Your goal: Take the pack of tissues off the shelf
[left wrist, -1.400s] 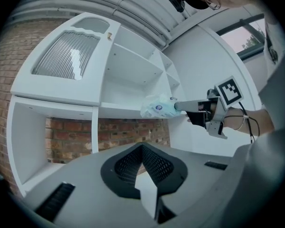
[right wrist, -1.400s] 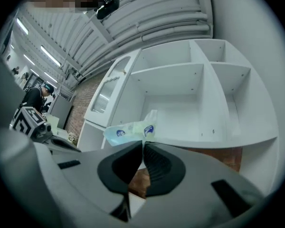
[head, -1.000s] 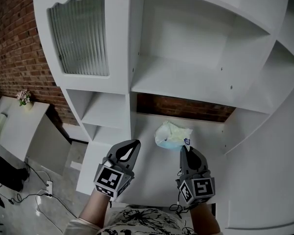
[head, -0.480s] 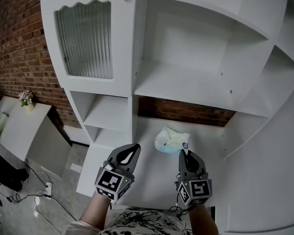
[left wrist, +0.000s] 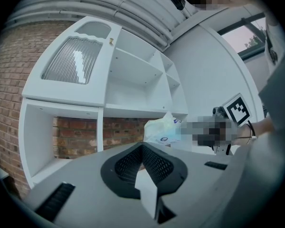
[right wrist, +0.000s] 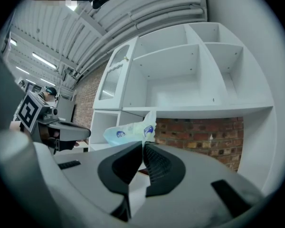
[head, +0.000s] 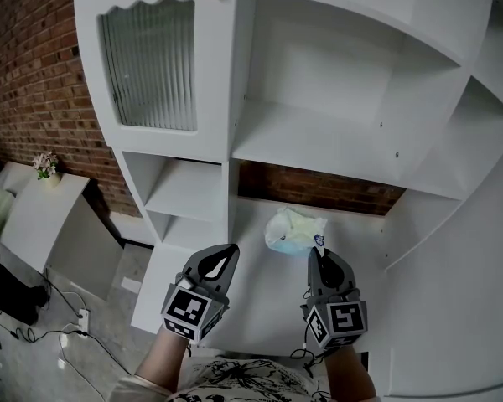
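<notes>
Tissue pack, pale crinkled plastic [head: 293, 229], sits corner-clamped in the grey right gripper [head: 313, 255] for lifting off. Left gripper [head: 230, 251] is closed and empty, seemingly unneeded.

Each hand carries a grey plastic tool: the left gripper [head: 231, 249] and the right gripper [head: 313, 255] have tapered jaws lined with black ribbed pads [left wrist: 156, 163]. Behind the jaws sits a cube [head: 190, 310] printed with black-and-white square markers (one cube per tool). A thin dark cable [head: 305, 356] trails beneath the right one. The person wears a black-and-white floral top [head: 243, 379].
</notes>
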`<state>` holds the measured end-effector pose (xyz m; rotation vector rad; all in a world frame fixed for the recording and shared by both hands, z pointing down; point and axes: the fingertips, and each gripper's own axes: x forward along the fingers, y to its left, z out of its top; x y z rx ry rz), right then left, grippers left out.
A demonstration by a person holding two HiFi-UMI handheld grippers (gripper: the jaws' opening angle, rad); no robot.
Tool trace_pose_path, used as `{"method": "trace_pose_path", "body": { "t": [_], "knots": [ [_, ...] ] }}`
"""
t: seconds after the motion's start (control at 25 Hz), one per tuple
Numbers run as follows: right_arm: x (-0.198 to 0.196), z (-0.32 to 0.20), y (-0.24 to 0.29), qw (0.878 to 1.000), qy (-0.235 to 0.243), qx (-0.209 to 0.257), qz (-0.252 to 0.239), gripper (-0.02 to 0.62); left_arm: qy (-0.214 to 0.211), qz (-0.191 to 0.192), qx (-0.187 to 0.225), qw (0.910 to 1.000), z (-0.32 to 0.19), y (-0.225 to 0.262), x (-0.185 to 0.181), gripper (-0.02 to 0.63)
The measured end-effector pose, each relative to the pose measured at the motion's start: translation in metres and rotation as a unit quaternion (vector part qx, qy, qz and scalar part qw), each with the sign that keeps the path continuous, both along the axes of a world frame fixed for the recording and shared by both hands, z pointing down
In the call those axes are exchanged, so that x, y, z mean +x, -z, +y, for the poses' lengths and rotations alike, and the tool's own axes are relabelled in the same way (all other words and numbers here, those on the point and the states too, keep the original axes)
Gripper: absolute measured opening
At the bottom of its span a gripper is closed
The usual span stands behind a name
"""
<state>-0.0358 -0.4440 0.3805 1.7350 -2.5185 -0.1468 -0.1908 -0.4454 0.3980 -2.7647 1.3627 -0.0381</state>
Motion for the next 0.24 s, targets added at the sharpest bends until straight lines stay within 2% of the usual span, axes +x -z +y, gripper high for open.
{"method": "trace_pose_path", "body": {
  "t": [0.24],
  "knots": [
    [0.0002, -0.0005, 0.0017, 1.0, -0.008, -0.001, -0.007, 0.008, -0.005, 0.0, -0.002, 1.0, 0.001, 0.0005, -0.0008, 0.014]
  ]
}}
